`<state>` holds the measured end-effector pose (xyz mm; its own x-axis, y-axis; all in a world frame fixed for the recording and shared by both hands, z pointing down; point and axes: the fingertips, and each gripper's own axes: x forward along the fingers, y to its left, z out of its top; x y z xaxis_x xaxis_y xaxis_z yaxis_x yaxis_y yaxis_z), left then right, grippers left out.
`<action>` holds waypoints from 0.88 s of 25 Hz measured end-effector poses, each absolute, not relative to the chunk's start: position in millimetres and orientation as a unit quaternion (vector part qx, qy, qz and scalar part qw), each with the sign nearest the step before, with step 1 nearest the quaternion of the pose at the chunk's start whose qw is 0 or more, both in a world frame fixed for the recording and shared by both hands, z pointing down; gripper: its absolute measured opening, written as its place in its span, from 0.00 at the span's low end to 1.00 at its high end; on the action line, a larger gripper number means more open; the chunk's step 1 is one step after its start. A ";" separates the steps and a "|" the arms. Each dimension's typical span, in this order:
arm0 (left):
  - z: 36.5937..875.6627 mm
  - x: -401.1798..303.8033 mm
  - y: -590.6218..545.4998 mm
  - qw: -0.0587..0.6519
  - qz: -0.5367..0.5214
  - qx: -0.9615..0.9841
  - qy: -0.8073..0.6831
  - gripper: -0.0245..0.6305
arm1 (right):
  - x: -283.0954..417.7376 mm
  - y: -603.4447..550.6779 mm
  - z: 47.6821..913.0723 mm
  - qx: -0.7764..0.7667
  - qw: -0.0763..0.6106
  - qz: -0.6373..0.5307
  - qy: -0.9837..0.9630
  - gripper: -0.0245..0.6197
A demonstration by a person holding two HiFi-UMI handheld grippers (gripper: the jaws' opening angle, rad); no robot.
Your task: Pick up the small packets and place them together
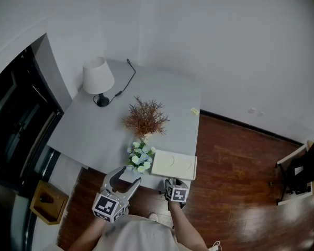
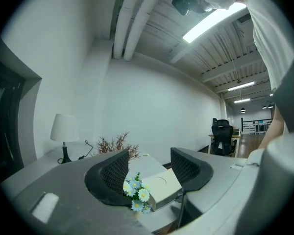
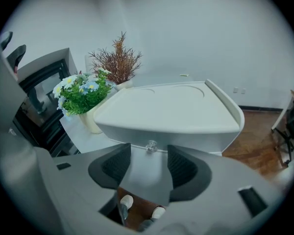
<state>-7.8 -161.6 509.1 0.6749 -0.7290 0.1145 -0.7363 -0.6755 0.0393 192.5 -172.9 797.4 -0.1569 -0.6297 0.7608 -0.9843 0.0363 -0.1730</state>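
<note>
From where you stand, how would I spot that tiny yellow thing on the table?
Start at the grey table. Follow its right edge away from the white box, past the brown dried plant. The yellow thing lies right at that edge, flat and alone, far smaller than anything else there.

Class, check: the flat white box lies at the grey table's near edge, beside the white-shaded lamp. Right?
No. The flat white box lies at the grey table's near edge beside the pot of white daisies, not the white-shaded lamp; the head view shows it.
</note>
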 end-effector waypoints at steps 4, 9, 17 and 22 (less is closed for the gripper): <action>511.5 -11.0 -161.1 0.044 0.041 0.911 -0.408 0.42 | 205.2 -174.3 802.1 0.615 0.260 0.347 -0.659 0.30; 513.7 -11.5 -158.8 0.043 0.043 0.912 -0.406 0.42 | 210.6 -170.9 807.0 0.613 0.279 0.341 -0.656 0.25; 515.1 -6.8 -152.3 0.045 0.042 0.917 -0.395 0.42 | 199.7 -176.8 799.9 0.619 0.297 0.318 -0.653 0.25; 513.3 -14.5 -150.9 0.045 0.040 0.914 -0.400 0.42 | 201.5 -175.4 799.3 0.631 0.321 0.302 -0.639 0.15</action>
<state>-14.5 -150.9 513.3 0.6765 -0.7284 0.1085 -0.7355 -0.6757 0.0498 201.5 -175.4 799.3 0.0010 -0.6119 0.7909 -0.9996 0.0223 0.0185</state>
